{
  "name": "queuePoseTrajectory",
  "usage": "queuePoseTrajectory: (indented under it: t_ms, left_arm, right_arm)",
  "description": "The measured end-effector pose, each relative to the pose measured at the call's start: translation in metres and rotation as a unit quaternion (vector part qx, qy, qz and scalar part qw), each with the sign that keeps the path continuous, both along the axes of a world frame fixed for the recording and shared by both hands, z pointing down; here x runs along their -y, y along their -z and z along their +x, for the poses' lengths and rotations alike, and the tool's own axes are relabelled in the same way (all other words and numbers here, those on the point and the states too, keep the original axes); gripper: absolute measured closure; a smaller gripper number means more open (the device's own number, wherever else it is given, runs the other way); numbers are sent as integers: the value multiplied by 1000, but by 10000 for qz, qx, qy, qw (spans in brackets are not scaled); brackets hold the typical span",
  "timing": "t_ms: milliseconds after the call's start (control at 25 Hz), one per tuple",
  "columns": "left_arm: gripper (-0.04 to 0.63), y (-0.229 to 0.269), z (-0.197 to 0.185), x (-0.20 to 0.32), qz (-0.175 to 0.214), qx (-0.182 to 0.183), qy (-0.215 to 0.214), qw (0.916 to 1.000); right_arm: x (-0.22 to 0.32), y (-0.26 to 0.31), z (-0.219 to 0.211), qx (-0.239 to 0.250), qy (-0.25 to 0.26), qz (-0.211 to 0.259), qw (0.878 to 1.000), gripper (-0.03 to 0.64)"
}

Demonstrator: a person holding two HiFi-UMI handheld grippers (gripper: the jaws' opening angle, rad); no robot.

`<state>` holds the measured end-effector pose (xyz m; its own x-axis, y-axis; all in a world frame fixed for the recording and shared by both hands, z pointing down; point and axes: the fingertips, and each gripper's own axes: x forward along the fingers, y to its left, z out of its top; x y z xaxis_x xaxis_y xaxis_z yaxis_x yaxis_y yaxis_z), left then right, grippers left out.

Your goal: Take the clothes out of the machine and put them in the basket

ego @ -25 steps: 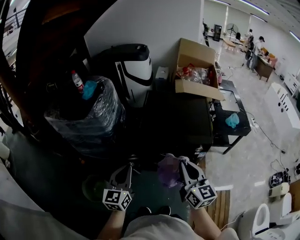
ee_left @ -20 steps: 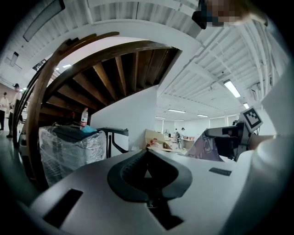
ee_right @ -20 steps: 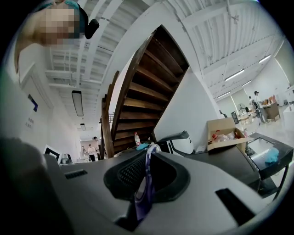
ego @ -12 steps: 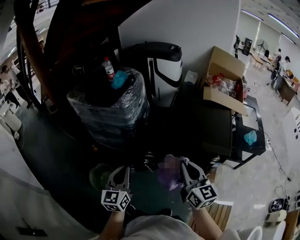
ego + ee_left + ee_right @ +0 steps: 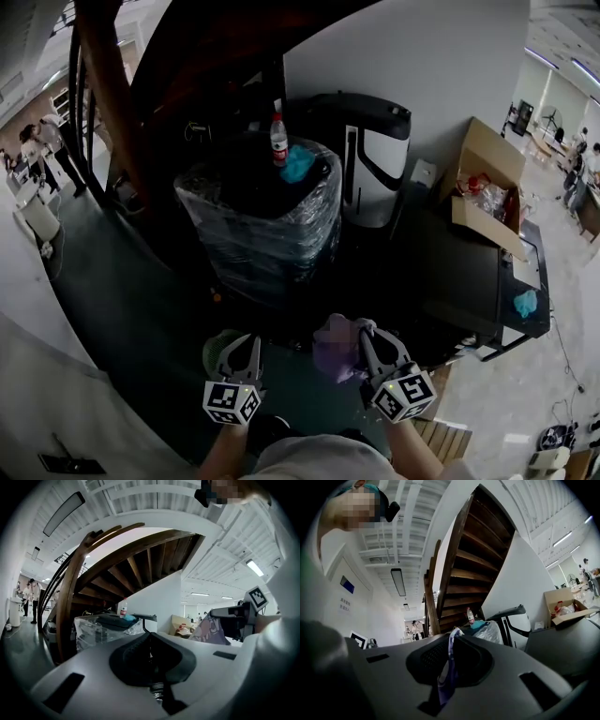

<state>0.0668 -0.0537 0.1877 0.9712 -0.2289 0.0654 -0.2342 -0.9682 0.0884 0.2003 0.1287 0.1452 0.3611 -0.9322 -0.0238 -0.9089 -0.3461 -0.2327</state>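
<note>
Between jaws of right tool (image 5: 368, 330), purple garment (image 5: 335, 349).

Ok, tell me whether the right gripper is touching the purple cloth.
Touching: the right gripper view shows the right gripper pinching the purple cloth between its jaws.

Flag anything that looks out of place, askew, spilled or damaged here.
A bottle and a teal cloth sit on top of the plastic-wrapped bundle, like stray leftovers. Nothing looks spilled or damaged.

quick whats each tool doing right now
left tool: closed, nothing between its jaws
right tool: closed on a purple garment
</note>
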Motion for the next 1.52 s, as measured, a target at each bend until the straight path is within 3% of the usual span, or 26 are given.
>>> queuePoseTrajectory:
  t_ms: [400,720,1120,1520]
  left_arm:
    - [575,0,-86,130,150,-20,473,9988]
    - [575,-3,-171,181,43,-153,1350,9907]
    - [575,-22,-258,210,-123,-101,2599,9655]
    - [575,-43,-266,223,-345,2,3571,9334]
  right_arm:
    - [146,2,-71,-37,595,106,9982,595]
    - [238,-1,-130,-15,1544,64,9880,595]
    - [325,-15,-192,4,2799,-34,9600,595]
    - [384,-41,-211,116,3982,-347,9166,595]
